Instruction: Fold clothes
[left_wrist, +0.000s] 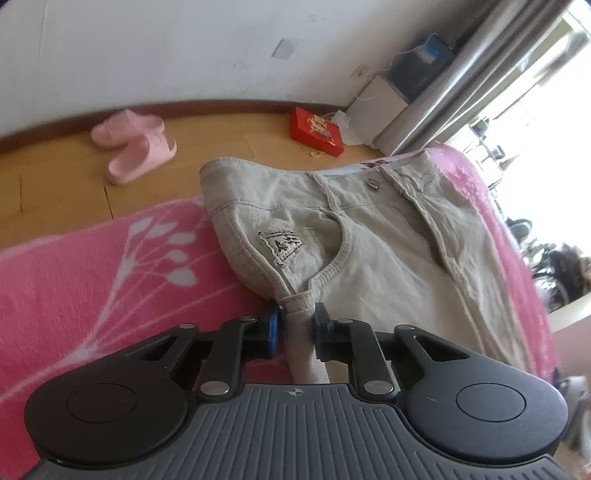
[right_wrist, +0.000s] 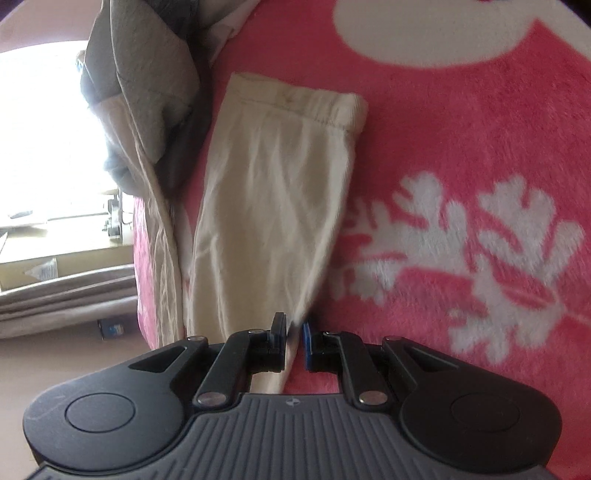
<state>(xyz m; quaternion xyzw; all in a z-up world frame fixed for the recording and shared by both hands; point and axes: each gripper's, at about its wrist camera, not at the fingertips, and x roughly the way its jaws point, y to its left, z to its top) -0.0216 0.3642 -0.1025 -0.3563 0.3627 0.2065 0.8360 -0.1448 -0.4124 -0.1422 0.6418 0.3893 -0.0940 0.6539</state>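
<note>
Trousers (left_wrist: 369, 236) in pale beige are laid on a pink blanket (left_wrist: 74, 280) with white leaf print, waistband end toward the floor edge, metal button (left_wrist: 373, 183) and stitched patch (left_wrist: 279, 246) seen near the pocket opening. The left gripper (left_wrist: 295, 325) is clamped on a bunched fold of the trousers at the side seam below the pocket, cloth pinched between the blue pad and the black pad. In the right wrist view a trouser leg (right_wrist: 273, 206) is stretched out along the blanket (right_wrist: 461, 147), hemmed cuff (right_wrist: 306, 103) at the far end; the right gripper (right_wrist: 294, 332) is closed on the near edge of that leg, fabric squeezed thin between its pads. A second strip of beige cloth (right_wrist: 159, 236) is seen just left of the leg, with a grey garment (right_wrist: 140, 74) piled beyond it. Pink slippers (left_wrist: 133, 144) and a red box (left_wrist: 317, 130) are placed on the wooden floor (left_wrist: 55, 170) by the white wall. Grey curtains (left_wrist: 461, 74) are hung at the bright window, a white unit (left_wrist: 376, 110) beside them. Motion blur is noted on the leg's right edge.
</note>
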